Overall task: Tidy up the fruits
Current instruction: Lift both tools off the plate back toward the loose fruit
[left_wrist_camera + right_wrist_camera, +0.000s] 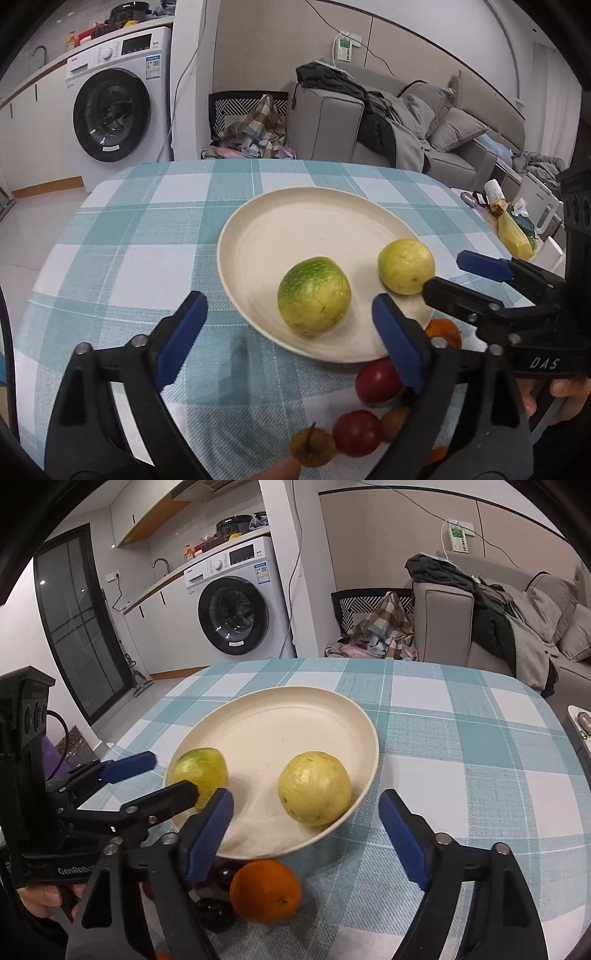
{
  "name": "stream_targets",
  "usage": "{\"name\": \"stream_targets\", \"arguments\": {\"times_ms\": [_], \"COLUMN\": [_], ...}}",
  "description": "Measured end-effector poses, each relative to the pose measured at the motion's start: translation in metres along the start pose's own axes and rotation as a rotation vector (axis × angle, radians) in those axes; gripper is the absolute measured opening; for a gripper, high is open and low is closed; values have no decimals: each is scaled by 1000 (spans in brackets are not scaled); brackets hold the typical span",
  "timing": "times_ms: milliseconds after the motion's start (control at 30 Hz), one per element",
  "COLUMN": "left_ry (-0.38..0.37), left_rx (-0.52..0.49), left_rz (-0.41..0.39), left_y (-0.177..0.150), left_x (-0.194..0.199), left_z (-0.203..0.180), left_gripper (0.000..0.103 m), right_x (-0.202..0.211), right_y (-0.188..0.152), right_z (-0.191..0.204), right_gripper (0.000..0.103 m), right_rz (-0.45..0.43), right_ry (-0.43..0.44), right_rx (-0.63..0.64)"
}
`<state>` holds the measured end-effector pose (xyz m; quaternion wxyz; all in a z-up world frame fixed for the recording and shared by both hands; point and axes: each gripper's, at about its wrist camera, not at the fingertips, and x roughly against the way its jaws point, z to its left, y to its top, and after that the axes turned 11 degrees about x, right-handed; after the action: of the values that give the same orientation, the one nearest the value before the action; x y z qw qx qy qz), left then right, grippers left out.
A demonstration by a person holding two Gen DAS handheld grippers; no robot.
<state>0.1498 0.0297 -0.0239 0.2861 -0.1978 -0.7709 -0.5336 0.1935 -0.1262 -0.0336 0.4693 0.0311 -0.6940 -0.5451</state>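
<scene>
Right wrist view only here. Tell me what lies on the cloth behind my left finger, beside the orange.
Observer: Two red fruits lie there, just short of the plate.
Operator: Report anything else near them.
Observer: A small brown fruit with a stem lies nearer the person than the red ones.
Operator: Describe the green fruit; the other gripper hides half of it.
Observer: The green fruit lies whole on the plate, apart from the yellow fruit.
</scene>
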Motion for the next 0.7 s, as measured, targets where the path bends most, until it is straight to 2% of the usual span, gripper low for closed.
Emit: {"name": "stream_targets", "arguments": {"times_ms": [67,133,433,533,700], "left_ry": [-7,-12,6,27,18], "left_rx": [13,16,-11,-24,-36], "left_rz": [-9,-23,-77,-75,-67], "left_y": [-1,-1,-21,-29,-44], "left_x": [10,22,78,88,99], "left_z": [4,7,10,11,12], "left_gripper": [102,102,102,102,102], "right_x": [6,14,47,55,63], "right_y": [-3,-7,-28,-32,-43], "right_z": [-2,-4,7,12,22], "right_gripper": [93,103,103,103,103], "right_rz": [-2,-2,1,3,31], "right_ry": [-9,-29,-44,-50,-35], "right_rx": [-9,-18,15,21,37]}}
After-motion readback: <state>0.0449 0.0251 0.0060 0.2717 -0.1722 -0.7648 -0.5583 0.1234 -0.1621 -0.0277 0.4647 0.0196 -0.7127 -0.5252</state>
